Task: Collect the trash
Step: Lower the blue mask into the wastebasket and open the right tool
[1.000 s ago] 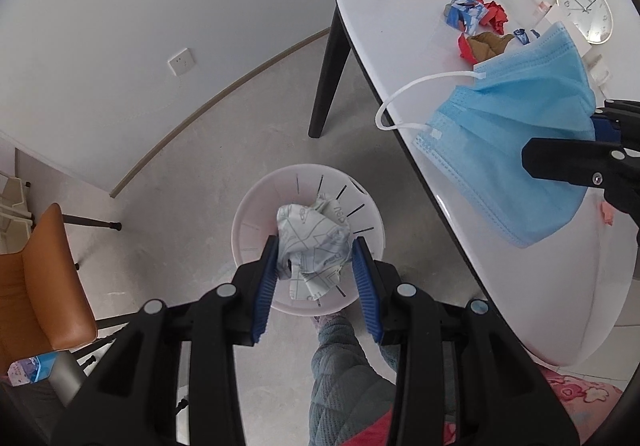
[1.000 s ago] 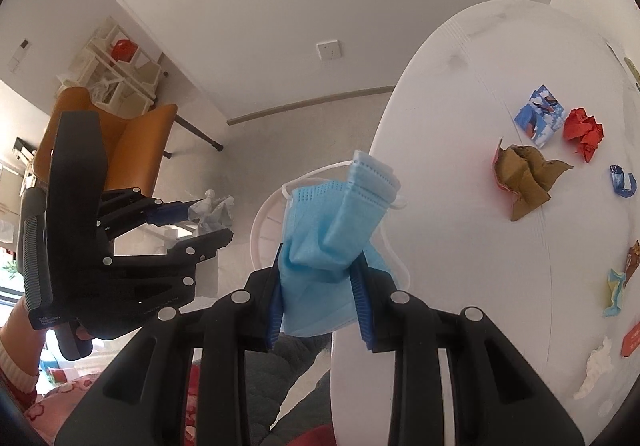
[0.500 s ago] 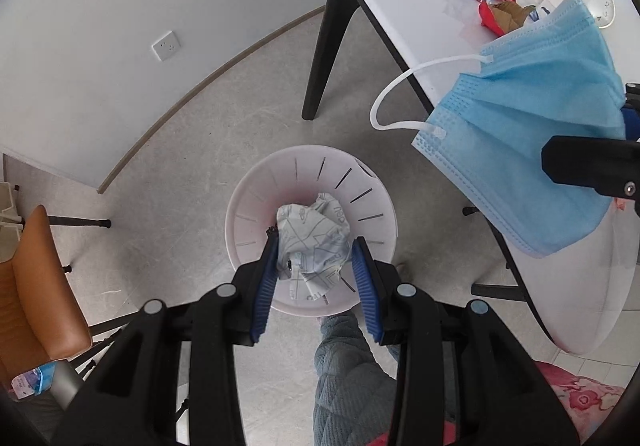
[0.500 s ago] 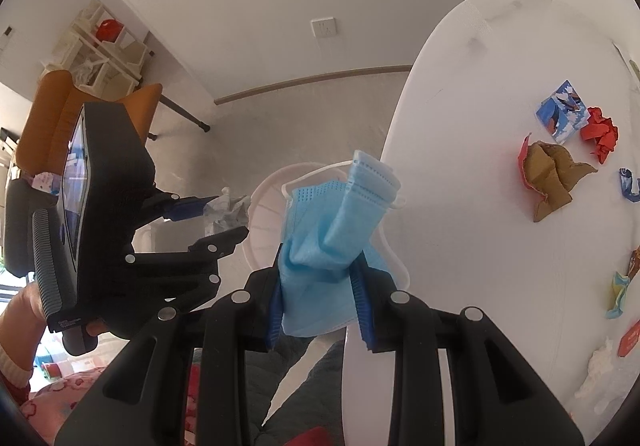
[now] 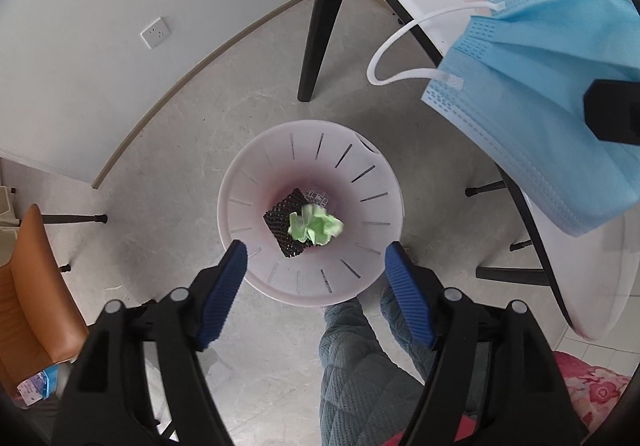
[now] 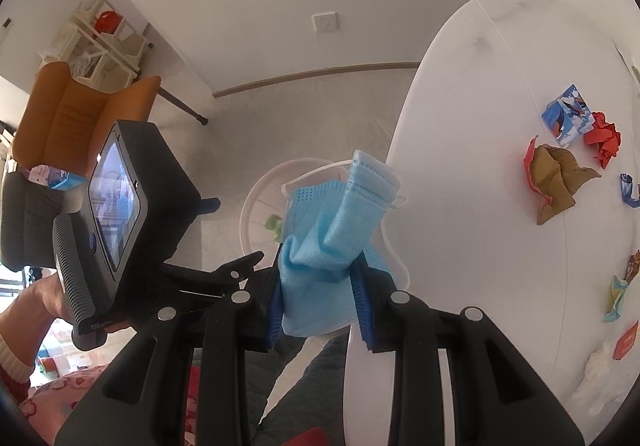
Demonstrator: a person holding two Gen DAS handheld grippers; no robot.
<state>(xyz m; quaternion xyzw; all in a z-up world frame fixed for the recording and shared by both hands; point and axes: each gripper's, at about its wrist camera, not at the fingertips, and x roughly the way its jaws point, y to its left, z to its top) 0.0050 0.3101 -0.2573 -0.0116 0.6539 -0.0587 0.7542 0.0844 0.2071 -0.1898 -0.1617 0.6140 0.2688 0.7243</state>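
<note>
The trash bin (image 5: 310,212) sits under the empty, just-opened left tool (image 5: 316,258); the right tool (image 6: 318,300) pinches the blue mask (image 6: 332,246) to drop next.

Paper scraps (image 6: 560,182) on white table (image 6: 460,126)

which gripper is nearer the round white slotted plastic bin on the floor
Left. The left gripper hangs open right over the round white slotted bin; the right gripper, shut on the blue face mask, is off beside the table edge.
</note>
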